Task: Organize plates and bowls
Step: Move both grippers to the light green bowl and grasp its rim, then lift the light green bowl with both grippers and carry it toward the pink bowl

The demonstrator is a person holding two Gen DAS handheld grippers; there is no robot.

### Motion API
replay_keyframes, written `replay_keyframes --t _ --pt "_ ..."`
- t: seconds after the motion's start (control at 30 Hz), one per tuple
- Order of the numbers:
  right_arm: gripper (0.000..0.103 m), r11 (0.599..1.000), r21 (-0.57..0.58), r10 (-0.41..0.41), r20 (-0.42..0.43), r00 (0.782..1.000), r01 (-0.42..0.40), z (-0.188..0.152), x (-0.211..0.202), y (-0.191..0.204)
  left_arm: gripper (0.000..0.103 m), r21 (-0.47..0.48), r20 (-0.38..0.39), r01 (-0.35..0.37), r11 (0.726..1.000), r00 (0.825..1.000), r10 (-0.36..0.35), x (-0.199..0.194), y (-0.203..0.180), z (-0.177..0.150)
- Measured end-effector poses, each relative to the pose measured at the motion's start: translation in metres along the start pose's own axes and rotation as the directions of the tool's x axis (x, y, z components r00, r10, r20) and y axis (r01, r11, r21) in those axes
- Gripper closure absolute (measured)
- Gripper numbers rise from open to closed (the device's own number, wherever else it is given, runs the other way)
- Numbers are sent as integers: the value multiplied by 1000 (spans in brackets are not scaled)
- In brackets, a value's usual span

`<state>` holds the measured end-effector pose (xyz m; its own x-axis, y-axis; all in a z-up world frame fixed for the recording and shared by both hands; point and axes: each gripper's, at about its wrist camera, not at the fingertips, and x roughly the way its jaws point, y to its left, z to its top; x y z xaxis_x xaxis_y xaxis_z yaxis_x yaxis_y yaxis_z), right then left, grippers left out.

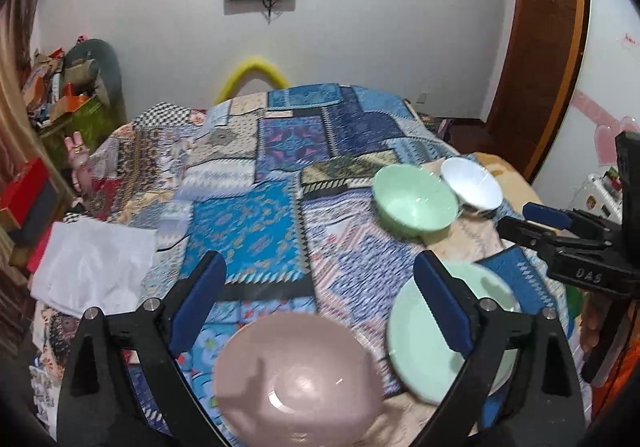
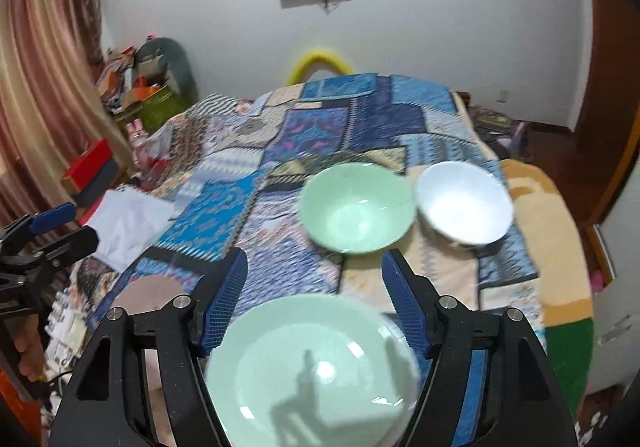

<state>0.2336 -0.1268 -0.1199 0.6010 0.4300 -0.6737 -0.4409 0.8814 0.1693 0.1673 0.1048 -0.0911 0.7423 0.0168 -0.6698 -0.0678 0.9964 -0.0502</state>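
On the patchwork bedspread [image 1: 256,231] lie a pink plate [image 1: 300,379] and a pale green plate [image 1: 424,347] side by side at the near edge. Farther back, a green bowl [image 1: 416,203] touches a white bowl [image 1: 472,183]. My left gripper [image 1: 320,287] hangs open above the pink plate, nothing between its pads. My right gripper [image 2: 316,287] is open over the green plate [image 2: 316,367], not touching it. Beyond it are the green bowl [image 2: 356,207] and white bowl [image 2: 464,203]. Each gripper shows in the other's view: right gripper [image 1: 528,223], left gripper [image 2: 68,229].
A white cloth [image 1: 92,267] lies at the bed's left edge. Boxes and clutter [image 1: 68,95] pile up at the far left by a curtain [image 2: 40,87]. A red box [image 2: 88,163] sits beside the bed. A wooden door [image 1: 540,47] stands at right.
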Motion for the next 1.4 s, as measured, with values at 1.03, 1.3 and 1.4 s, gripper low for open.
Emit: replay_keyframes --t 1.03,1.3,1.4 --pt "68 990 139 44 -169 985 -20 1 125 -90 36 66 -215 7 998 977 7 230 -68 50" --pt "74 987 153 75 -196 978 -45 0 141 -93 64 41 -309 30 999 951 -16 270 -68 40" --pt "81 987 151 90 -203 975 -60 2 145 -93 75 36 -329 45 998 944 -31 279 -70 38"
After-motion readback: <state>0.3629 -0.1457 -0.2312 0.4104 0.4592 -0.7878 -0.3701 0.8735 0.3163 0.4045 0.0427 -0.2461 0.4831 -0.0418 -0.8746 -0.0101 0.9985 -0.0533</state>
